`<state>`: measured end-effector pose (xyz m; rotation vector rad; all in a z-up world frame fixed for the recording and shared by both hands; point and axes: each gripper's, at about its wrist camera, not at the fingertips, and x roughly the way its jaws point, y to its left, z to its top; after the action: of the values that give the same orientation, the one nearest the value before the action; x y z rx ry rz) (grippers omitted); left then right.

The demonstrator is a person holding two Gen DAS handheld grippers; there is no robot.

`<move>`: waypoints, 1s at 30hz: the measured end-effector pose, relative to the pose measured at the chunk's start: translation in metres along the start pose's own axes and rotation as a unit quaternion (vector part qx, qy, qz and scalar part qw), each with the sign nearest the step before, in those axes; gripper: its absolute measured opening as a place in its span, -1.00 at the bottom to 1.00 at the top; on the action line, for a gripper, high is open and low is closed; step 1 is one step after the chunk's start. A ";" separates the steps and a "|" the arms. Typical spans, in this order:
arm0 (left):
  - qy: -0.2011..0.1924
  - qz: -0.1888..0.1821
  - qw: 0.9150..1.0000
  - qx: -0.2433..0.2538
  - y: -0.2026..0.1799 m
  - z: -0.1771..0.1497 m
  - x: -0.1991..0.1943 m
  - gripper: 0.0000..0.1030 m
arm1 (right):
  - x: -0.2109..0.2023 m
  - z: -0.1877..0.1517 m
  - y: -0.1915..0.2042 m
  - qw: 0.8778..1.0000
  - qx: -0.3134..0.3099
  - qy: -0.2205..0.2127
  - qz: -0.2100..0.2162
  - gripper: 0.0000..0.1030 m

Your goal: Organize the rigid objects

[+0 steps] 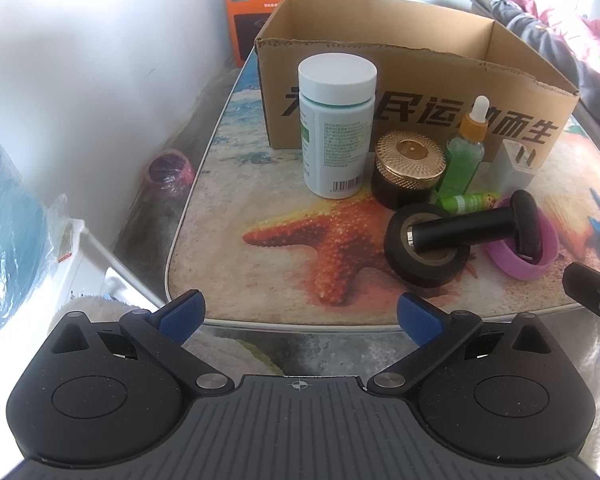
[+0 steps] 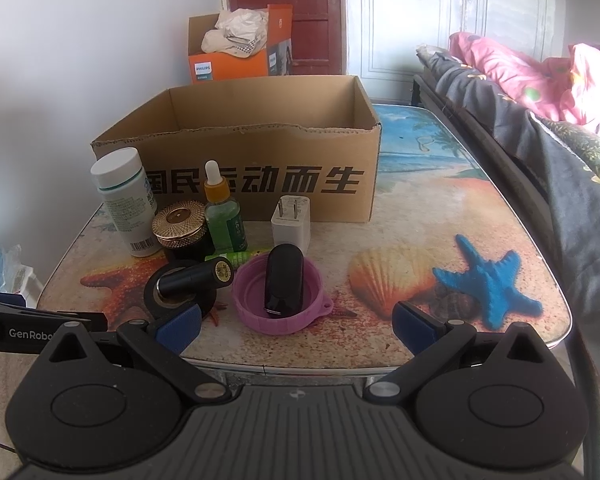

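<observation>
Both grippers, left gripper (image 1: 300,316) and right gripper (image 2: 296,326), hang wide open and hold nothing. Just past them a black tape roll (image 1: 426,246) carries a black tube (image 1: 460,227), beside a purple lid (image 2: 278,300). Farther back stand the white bottle (image 1: 337,124) and open cardboard box (image 2: 260,184).

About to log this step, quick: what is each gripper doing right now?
Left gripper: open, holding nothing, short of the table's near edge.
Right gripper: open, holding nothing, at the table's near edge.
</observation>
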<state>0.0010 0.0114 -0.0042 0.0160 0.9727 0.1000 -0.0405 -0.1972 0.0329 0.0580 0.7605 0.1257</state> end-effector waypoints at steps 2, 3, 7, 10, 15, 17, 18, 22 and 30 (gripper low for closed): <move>0.001 0.001 1.000 0.000 0.000 -0.001 0.000 0.99 | 0.000 0.000 0.000 1.000 0.000 -0.001 0.001 1.00; 0.001 0.000 1.000 -0.001 0.000 -0.001 0.001 0.99 | 0.000 0.000 0.000 1.000 0.000 -0.002 0.001 1.00; 0.002 0.000 1.000 -0.001 0.001 -0.001 0.001 0.99 | 0.000 0.001 0.000 1.000 0.001 -0.003 0.002 1.00; 0.002 0.001 1.000 -0.001 0.001 -0.001 0.002 0.99 | 0.000 0.002 -0.001 1.000 0.002 -0.005 0.003 1.00; 0.006 0.001 1.000 -0.001 0.000 -0.001 0.006 0.99 | 0.004 0.002 -0.003 1.000 0.008 -0.005 0.002 1.00; 0.005 -0.001 1.000 0.001 -0.001 0.000 0.008 0.99 | 0.006 0.002 -0.005 1.000 0.012 -0.005 0.004 1.00; 0.004 -0.002 1.000 0.002 -0.002 0.000 0.009 0.99 | 0.006 0.002 -0.006 1.000 0.014 -0.005 0.005 1.00; -0.016 -0.017 1.000 0.017 -0.005 0.001 0.007 0.99 | 0.008 0.003 -0.013 0.999 0.029 -0.016 0.015 1.00; -0.075 -0.099 0.990 0.071 -0.019 -0.003 0.004 0.99 | 0.010 0.009 -0.030 0.991 0.090 -0.044 0.091 1.00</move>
<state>0.0024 -0.0073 -0.0101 0.0557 0.8255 -0.1521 -0.0244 -0.2251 0.0294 0.3030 0.6751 0.2275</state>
